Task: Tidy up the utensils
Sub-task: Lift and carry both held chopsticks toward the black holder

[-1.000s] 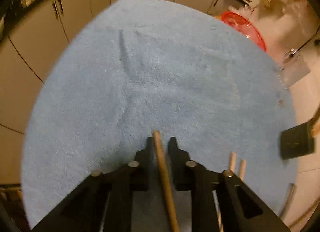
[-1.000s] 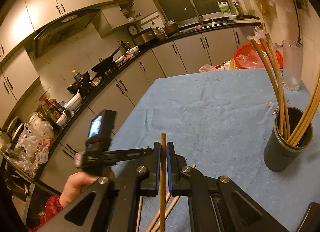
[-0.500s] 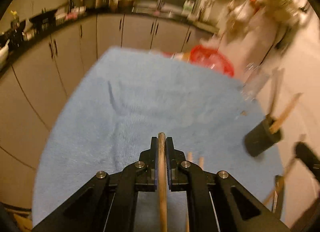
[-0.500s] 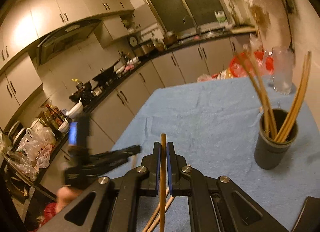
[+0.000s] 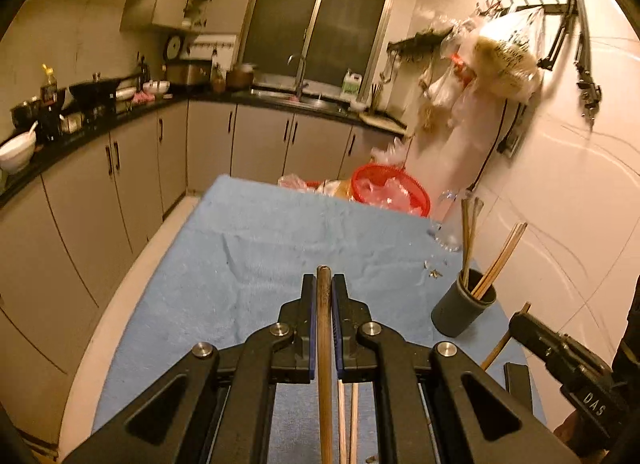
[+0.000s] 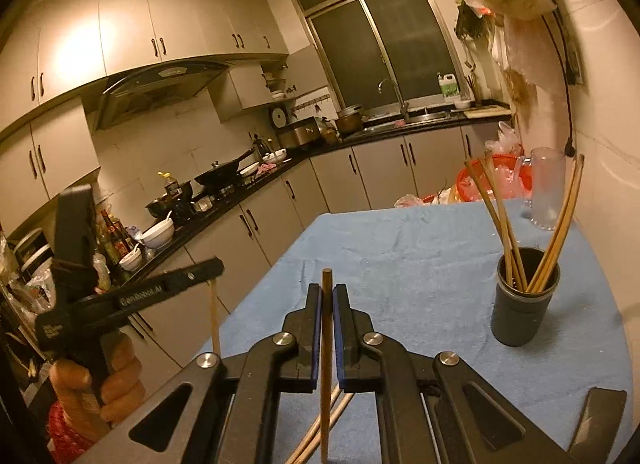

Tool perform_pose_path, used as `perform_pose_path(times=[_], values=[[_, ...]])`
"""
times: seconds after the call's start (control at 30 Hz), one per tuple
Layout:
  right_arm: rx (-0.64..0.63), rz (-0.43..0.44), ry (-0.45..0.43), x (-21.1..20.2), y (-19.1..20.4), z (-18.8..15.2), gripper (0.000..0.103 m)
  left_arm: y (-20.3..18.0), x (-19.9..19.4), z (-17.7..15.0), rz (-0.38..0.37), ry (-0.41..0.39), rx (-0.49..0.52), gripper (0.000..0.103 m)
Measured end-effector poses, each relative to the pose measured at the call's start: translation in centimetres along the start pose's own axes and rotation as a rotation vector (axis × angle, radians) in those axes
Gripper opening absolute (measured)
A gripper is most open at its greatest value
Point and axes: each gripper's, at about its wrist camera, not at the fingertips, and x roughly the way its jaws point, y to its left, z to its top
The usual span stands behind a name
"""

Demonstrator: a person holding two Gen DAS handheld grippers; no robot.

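Above the blue towel-covered table [image 5: 248, 248], both grippers [image 5: 324, 284] [image 6: 327, 292] clamp brown wooden chopsticks [image 5: 324, 344] [image 6: 326, 344]; dark cylindrical holder [image 6: 524, 304] stands at two o'clock.

Holder [image 6: 525, 306] on towel [image 6: 400, 264], chopsticks [image 6: 500, 219] inside, basket [image 5: 390, 189] behind

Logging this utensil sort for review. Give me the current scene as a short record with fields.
surface: blue towel covering the table
left gripper: shut on a chopstick
right gripper: shut on another chopstick
holder: dark cup, upright on the towel's right side, several chopsticks standing in it
loose items: more chopsticks lying on the towel below the grippers
behind holder: clear glass pitcher, red basket
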Motion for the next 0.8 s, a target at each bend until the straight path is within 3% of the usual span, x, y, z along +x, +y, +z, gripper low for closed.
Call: perform_pose_path(times=[0.27, 0.8], values=[[-0.028, -0.02, -0.021, -2.4, 1.0, -0.8, 0.006, -0.1, -2.0, -0.4, 0.039, -0.064, 0.02, 0.007], [-0.021, -0.037, -0.038, -4.1, 0.1, -0.9, 0.006, -0.5, -1.7, -1.2, 0.033, -0.041, 0.023, 0.007]])
